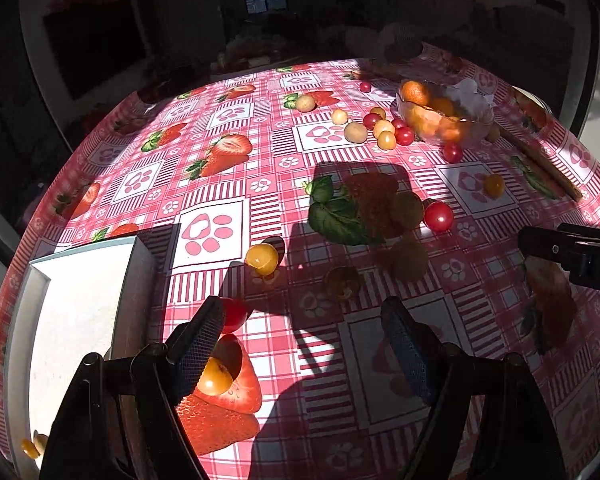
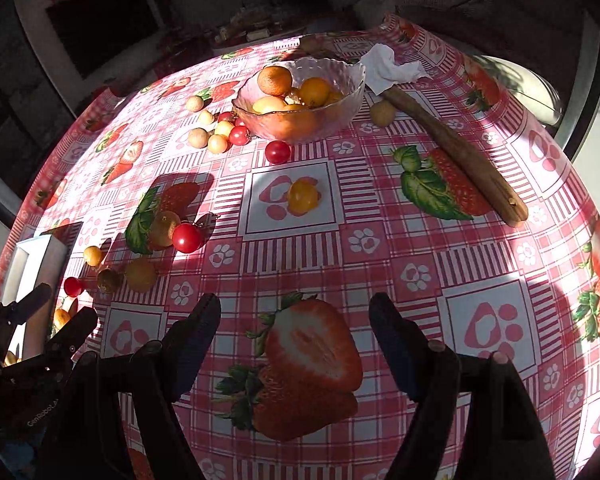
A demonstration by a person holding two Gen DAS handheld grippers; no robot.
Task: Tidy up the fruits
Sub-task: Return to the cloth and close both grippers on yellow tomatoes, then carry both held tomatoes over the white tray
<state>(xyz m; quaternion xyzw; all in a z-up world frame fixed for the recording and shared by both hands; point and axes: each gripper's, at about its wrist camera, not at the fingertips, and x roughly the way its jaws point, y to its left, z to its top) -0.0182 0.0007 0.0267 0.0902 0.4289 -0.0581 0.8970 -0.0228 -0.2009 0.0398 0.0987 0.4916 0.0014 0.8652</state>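
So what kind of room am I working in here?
Most likely a home dining or living room: a round table under a strawberry-print tablecloth, a glass fruit bowl on it, and what looks like a dark fireplace behind.

Wide-open right claw [image 2: 294, 316] above strawberry-print tablecloth [image 2: 420, 240], glass bowl [image 2: 340, 92] of oranges [image 2: 275, 80] beyond.

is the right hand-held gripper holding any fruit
No, the right hand-held gripper is open, with only tablecloth showing between its fingers.

Harsh sunlight, hard dark shadows, dim background, fisheye-warped edges
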